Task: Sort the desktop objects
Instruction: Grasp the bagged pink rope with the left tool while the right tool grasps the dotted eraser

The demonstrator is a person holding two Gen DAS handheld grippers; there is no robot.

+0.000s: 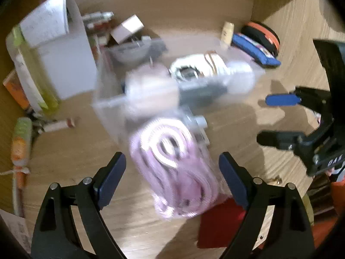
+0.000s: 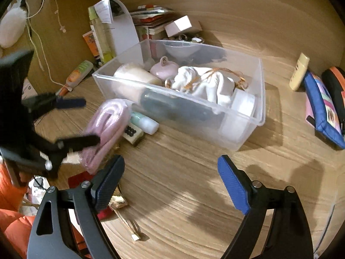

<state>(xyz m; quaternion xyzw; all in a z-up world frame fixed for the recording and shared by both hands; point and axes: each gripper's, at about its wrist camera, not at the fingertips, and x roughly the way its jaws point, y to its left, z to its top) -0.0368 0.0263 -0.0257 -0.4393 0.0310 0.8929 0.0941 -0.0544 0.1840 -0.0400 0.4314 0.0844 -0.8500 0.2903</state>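
Observation:
A clear plastic bin (image 2: 248, 127) stands mid-desk and holds a white figurine (image 2: 202, 82), a pink lidded pot (image 2: 163, 68), a cream cup and a white jar. A pink coiled cable in a clear bag (image 1: 174, 168) lies on the desk in front of the bin; it also shows in the right wrist view (image 2: 107, 127). My left gripper (image 1: 172, 179) is open, its fingers either side of the bag without touching it. My right gripper (image 2: 171, 183) is open and empty over bare desk; it shows at the right of the left wrist view (image 1: 271, 120). The left view is motion-blurred.
A small mint bottle (image 2: 144, 124) and a dice-like block (image 2: 132, 133) lie by the bin. A blue pouch (image 2: 323, 108) and cream bottle (image 2: 298, 72) sit right. A white box (image 2: 123, 32), books and a green tube (image 2: 78, 72) are behind left. A red card (image 1: 217, 226) lies near.

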